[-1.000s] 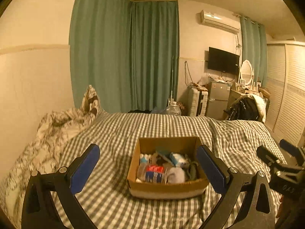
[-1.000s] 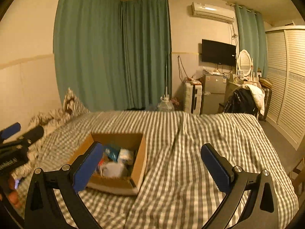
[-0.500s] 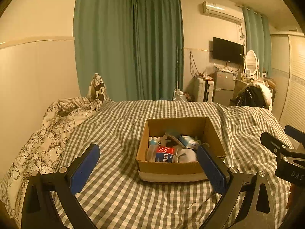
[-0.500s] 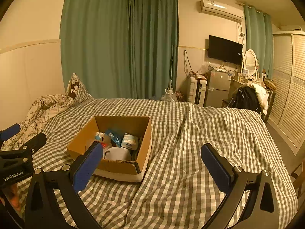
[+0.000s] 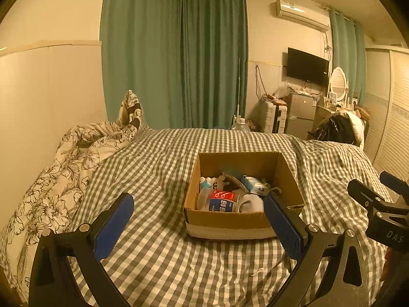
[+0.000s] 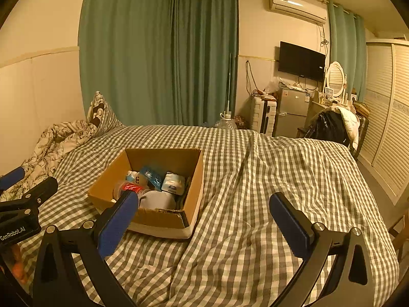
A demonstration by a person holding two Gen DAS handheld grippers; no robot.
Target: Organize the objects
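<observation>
checked bedspread (image 5: 166, 168) (rumpled), green curtains (image 5: 173, 56)

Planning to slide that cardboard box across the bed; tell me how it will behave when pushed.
The cardboard box sits on a soft, wrinkled checked bedsheet, so it will probably drag and bunch fabric rather than glide. Its low, wide shape makes tipping unlikely. The loose items inside may shift.

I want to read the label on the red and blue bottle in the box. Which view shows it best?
The left wrist view: the bottle faces it unobstructed. In the right wrist view a finger of the right gripper hides most of it.
</observation>
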